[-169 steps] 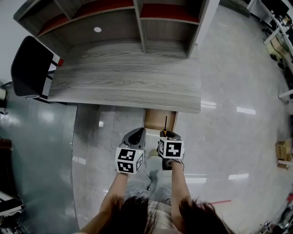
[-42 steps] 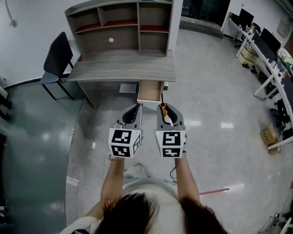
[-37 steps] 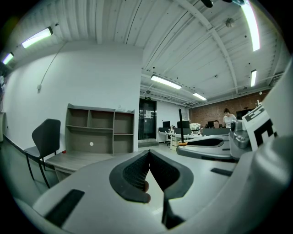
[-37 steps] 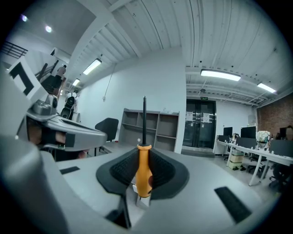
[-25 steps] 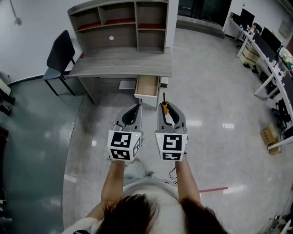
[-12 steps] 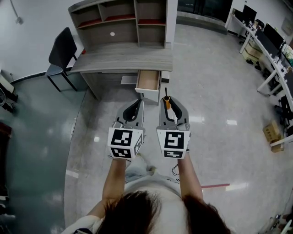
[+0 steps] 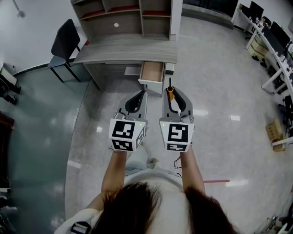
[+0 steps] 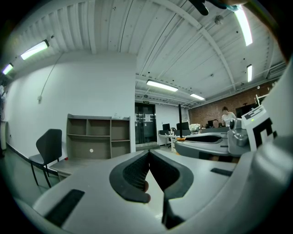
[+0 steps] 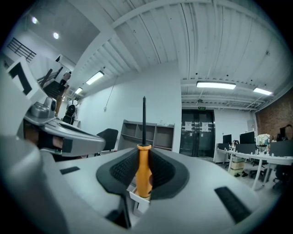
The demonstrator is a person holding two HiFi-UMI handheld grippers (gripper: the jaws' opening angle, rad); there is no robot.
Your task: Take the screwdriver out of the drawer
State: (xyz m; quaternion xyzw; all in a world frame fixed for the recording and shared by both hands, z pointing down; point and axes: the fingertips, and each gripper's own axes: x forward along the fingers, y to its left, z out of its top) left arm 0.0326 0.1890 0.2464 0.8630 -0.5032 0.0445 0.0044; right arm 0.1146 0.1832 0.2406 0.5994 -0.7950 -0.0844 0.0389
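A: Progress?
B: Looks done. Holding screwdriver by its orange handle in right hand-held gripper, clamped shut on it, well clear of open drawer.
A: Left hand-held gripper?
B: Closed, empty. Possibly only drawer-shutting left.

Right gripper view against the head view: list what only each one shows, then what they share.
Only the right gripper view: the ribbed pads pressed on the orange handle of the screwdriver, the ceiling light and the double doors.
Only the head view: the person's forearms, the right tool's own marker cube and a red strip on the floor.
Both: the right tool shut on the screwdriver, the left tool, the black chair and the shelf unit.
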